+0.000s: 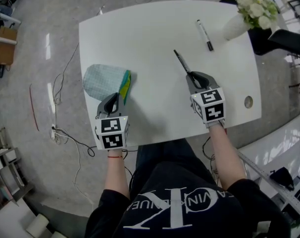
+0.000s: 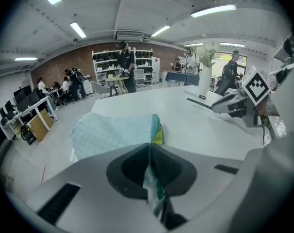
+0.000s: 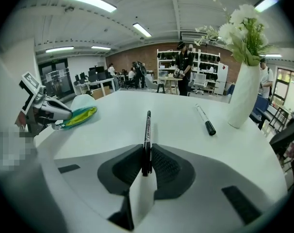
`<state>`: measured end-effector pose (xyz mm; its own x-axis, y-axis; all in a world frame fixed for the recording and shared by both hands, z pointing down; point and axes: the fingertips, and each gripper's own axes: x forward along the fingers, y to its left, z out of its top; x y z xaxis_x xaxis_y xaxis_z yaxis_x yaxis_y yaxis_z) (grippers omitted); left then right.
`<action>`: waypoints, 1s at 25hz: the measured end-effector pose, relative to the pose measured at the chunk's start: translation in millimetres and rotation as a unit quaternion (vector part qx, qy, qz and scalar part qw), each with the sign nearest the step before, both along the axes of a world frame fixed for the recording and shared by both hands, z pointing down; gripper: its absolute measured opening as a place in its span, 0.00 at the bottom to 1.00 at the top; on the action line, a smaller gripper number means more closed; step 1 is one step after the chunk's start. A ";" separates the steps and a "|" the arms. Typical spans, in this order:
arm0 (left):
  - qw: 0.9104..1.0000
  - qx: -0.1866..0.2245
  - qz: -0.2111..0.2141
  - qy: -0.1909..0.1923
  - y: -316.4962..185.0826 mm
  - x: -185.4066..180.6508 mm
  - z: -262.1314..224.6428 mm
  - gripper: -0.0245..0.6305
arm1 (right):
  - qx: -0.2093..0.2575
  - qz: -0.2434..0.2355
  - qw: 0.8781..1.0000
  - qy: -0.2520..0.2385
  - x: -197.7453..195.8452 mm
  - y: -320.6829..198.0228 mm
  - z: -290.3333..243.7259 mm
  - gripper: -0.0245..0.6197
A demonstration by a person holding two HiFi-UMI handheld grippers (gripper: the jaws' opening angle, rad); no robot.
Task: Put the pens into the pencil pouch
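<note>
1. The left gripper [image 2: 149,148] has its jaws together on the near edge of the pouch [image 2: 113,132], pinching the fabric beside the coloured opening.
2. The pouch is pale green check with a yellow and teal edge. It lies at the left side of the desk [image 1: 155,118], with the coloured edge facing right.
3. The right gripper [image 3: 147,152] has its jaws clamped on the near end of a black pen [image 3: 148,127], which points toward the far side.
4. That pen is right of the desk's centre, well apart from the pouch.
5. A second pen [image 1: 205,34], white with a black cap, lies at the far right, near a white vase [image 1: 235,28] of flowers.
</note>
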<state>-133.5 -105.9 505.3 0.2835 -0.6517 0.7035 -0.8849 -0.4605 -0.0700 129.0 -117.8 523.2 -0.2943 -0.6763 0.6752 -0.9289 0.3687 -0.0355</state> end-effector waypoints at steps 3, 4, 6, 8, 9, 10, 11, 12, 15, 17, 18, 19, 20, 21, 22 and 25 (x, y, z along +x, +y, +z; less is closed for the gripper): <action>1.000 0.000 -0.010 0.016 0.0 -2.5 -4.0 0.06 | 0.003 -0.020 1.000 -0.012 -14.7 1.4 -6.3 0.14; 1.000 0.002 -0.010 0.019 -0.3 -2.5 -6.0 0.06 | 0.003 -0.026 0.999 -0.017 -19.8 2.6 -8.4 0.14; 1.000 0.006 -0.009 0.021 -0.4 -2.7 -9.8 0.06 | 0.004 -0.041 0.999 -0.027 -31.1 6.0 -12.7 0.14; 1.000 0.008 -0.008 0.022 -0.1 -4.4 -12.7 0.05 | 0.005 -0.059 0.998 -0.034 -44.4 10.2 -17.1 0.14; 1.000 0.009 -0.008 0.021 0.0 -5.5 -13.9 0.06 | 0.006 -0.069 0.997 -0.036 -51.7 12.2 -19.1 0.14; 1.000 0.010 -0.008 0.020 0.1 -6.6 -14.8 0.06 | 0.007 -0.081 0.996 -0.038 -59.5 14.3 -20.8 0.14; 1.000 0.011 -0.009 0.018 0.3 -7.6 -15.4 0.05 | 0.007 -0.094 0.995 -0.039 -67.6 16.5 -22.2 0.14; 1.000 0.011 -0.009 0.016 0.8 -8.1 -15.7 0.05 | 0.007 -0.107 0.993 -0.040 -75.8 19.2 -23.2 0.14; 1.000 0.013 -0.007 0.012 3.1 -7.8 -16.3 0.05 | 0.000 -0.142 0.989 -0.050 -98.1 29.8 -24.7 0.14; 1.000 0.015 -0.006 0.014 3.1 -7.2 -18.0 0.05 | -0.004 -0.164 0.985 -0.055 -110.9 35.8 -26.2 0.14; 1.000 0.016 -0.006 0.016 2.8 -7.3 -19.2 0.05 | -0.005 -0.176 0.983 -0.056 -117.4 38.5 -27.3 0.14; 1.000 0.016 -0.006 0.018 2.7 -7.8 -20.3 0.06 | -0.006 -0.189 0.980 -0.058 -124.1 41.6 -28.5 0.14; 1.000 0.016 -0.006 0.019 2.8 -8.4 -21.3 0.05 | -0.007 -0.202 0.977 -0.061 -130.8 44.9 -29.7 0.14; 1.000 0.017 -0.006 0.020 2.7 -9.0 -22.3 0.06 | -0.009 -0.215 0.974 -0.064 -137.2 48.2 -30.9 0.14; 1.000 0.018 -0.006 0.021 2.2 -9.4 -23.2 0.06 | -0.011 -0.228 0.971 -0.067 -143.0 51.2 -31.7 0.14; 1.000 0.020 -0.007 0.023 1.0 -9.3 -24.9 0.05 | -0.022 -0.263 0.962 -0.070 -157.2 60.3 -30.6 0.14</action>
<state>-142.8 -104.9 480.5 0.3055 -0.6827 0.6637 -0.8936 -0.4463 -0.0478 -28.3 -57.5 492.6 -0.6776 -0.3813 0.6288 -0.5997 0.7814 -0.1724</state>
